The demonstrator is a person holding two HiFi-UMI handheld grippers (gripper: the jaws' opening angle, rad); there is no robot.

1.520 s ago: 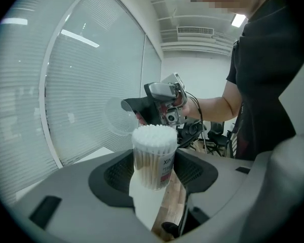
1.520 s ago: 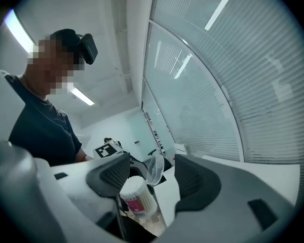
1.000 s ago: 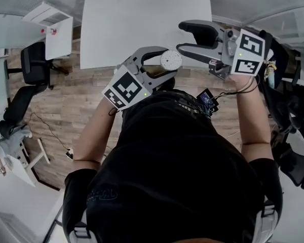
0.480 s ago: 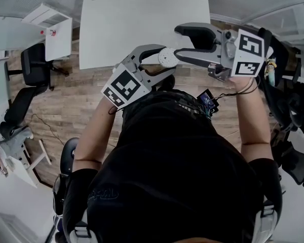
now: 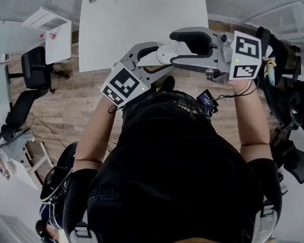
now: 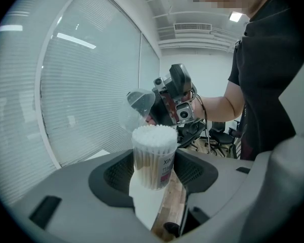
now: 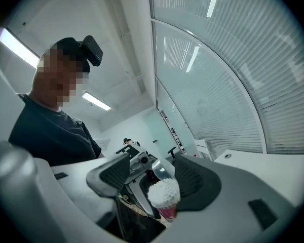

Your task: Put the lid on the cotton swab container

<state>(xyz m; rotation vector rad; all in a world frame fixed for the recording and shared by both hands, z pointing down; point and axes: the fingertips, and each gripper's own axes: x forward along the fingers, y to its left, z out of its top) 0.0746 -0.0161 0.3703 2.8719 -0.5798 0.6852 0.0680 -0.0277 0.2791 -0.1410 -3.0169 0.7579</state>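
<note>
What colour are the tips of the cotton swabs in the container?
White; the cotton swabs show best in the left gripper view.

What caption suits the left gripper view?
Left gripper grips the open cotton swab container; right gripper holds the clear lid nearby.

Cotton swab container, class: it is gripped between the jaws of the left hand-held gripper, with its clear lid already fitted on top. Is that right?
One detail is wrong: the cotton swab container is in the left hand-held gripper, but its top is open. The clear lid is off, held close above it by the right hand-held gripper, as the left gripper view shows.
</note>
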